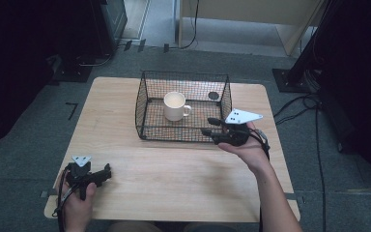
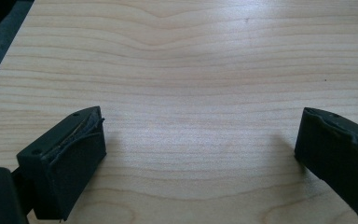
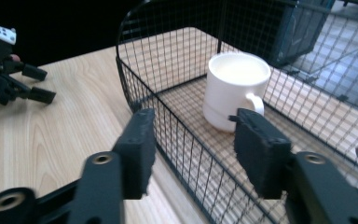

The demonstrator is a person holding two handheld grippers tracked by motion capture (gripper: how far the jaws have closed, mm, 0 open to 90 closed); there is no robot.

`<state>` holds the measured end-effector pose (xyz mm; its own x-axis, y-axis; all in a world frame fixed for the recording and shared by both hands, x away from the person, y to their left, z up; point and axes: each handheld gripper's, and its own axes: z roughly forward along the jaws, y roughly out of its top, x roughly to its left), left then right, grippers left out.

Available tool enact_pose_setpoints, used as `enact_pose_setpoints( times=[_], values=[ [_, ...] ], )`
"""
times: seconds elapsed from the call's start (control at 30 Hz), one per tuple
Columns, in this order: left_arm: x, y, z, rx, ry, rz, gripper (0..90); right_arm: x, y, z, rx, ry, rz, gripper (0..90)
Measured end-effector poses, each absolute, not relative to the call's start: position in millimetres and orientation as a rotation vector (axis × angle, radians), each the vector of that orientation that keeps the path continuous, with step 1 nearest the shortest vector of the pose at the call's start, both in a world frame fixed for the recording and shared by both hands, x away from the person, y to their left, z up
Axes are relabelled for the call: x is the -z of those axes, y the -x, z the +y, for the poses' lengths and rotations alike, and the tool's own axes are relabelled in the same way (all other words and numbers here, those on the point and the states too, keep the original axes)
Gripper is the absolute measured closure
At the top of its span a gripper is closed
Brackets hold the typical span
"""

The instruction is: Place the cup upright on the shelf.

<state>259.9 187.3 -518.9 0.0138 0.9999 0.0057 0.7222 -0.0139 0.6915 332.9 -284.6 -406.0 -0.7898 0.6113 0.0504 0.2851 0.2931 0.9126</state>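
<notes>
No readable text, labels, brands or numbers anywhere.

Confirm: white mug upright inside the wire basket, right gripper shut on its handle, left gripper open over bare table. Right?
Not quite. The right gripper is open and holds nothing; its jaws sit apart at the near wall of the wire basket, short of the white mug, as the right gripper view shows. The mug is upright inside, and the left gripper is open over the table.

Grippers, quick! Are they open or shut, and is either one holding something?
Left gripper: open, holding nothing, low over the bare table.
Right gripper: open, holding nothing, at the wire basket's near wall, pointed at the white mug.
</notes>
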Motion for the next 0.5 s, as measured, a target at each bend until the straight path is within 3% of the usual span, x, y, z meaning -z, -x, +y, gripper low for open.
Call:
enact_pose_setpoints(
  times=[0.07, 0.23, 0.5],
  values=[
    [519, -260, 187, -0.713, -1.789, 1.760, 1.8, 410, -328, -289, -1.512, -0.825, 2.273, 42.0],
    [519, -260, 187, -0.713, -1.790, 1.759, 1.9, 416, -315, -295, -1.473, -0.927, 2.242, 13.5],
    [519, -260, 187, -0.713, -1.790, 1.758, 1.9, 429, -299, -309, -1.435, -0.962, 2.199, 8.2]
  ],
)
